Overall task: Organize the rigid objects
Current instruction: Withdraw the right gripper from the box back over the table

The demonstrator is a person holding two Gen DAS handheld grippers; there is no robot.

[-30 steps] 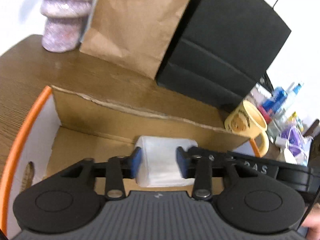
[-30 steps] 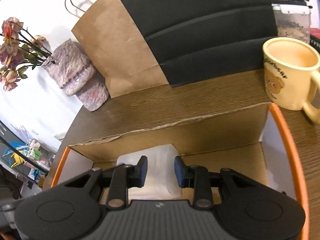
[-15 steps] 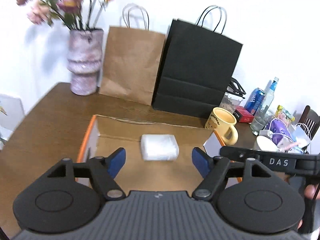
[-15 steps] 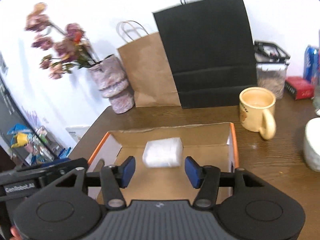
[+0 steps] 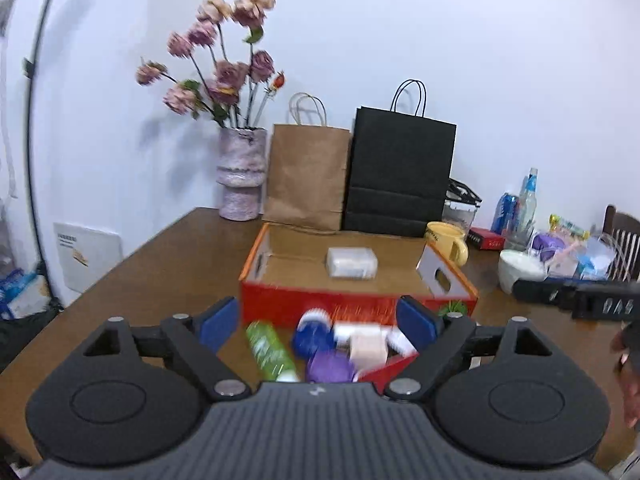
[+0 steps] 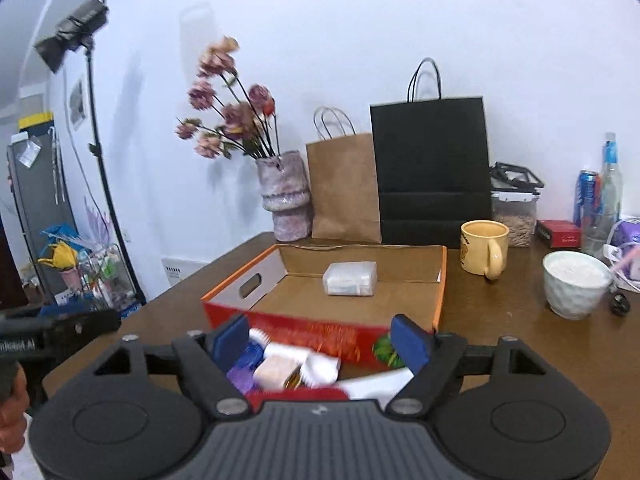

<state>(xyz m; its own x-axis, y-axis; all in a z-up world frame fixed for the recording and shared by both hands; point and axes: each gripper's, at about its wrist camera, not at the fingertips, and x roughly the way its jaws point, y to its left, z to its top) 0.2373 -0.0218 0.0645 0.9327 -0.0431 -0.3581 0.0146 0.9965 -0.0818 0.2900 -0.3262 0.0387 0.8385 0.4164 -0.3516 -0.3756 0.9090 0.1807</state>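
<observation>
Both the left gripper (image 5: 316, 322) and right gripper (image 6: 322, 338) hang spread and empty above the jumbled bottles (image 5: 320, 346) at the table's near edge, just before the cardboard tray (image 5: 404, 278).

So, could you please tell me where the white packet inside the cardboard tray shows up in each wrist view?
Left wrist view: the white packet lies just right of centre, on the far part of the cardboard tray floor.
Right wrist view: the white packet sits near centre, again toward the tray's back wall.
Shared landmark: the black paper bag stands behind the tray in both.
</observation>
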